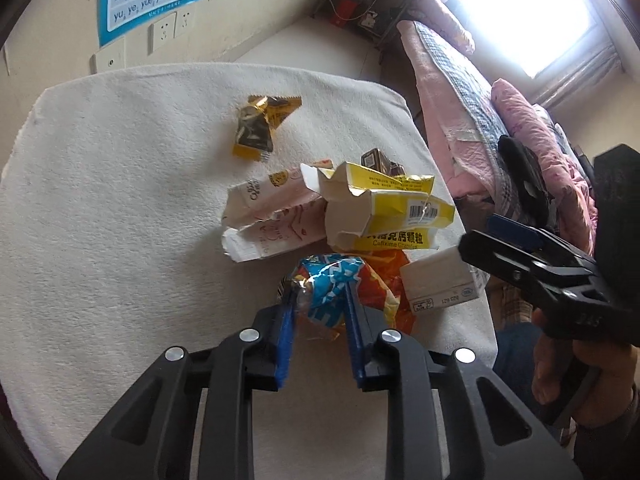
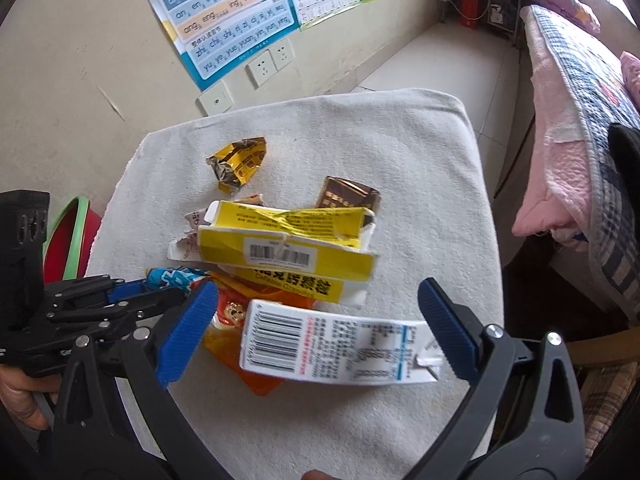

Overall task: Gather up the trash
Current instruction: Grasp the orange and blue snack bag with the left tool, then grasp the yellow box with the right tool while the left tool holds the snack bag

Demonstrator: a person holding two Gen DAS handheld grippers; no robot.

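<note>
A heap of trash lies on a white cloth-covered table. My left gripper is shut on a crumpled blue snack wrapper, which is pinched between its blue pads. Under the wrapper lies an orange wrapper. My right gripper stands wide open, its fingers on either side of a white barcoded box and apart from it. Behind are a torn yellow medicine box, a torn pink carton, a brown packet and a gold-black wrapper.
A red basin with a green rim sits below the table's left edge. A bed with pink and checked quilts runs along the right. The wall with posters and sockets is close behind the table.
</note>
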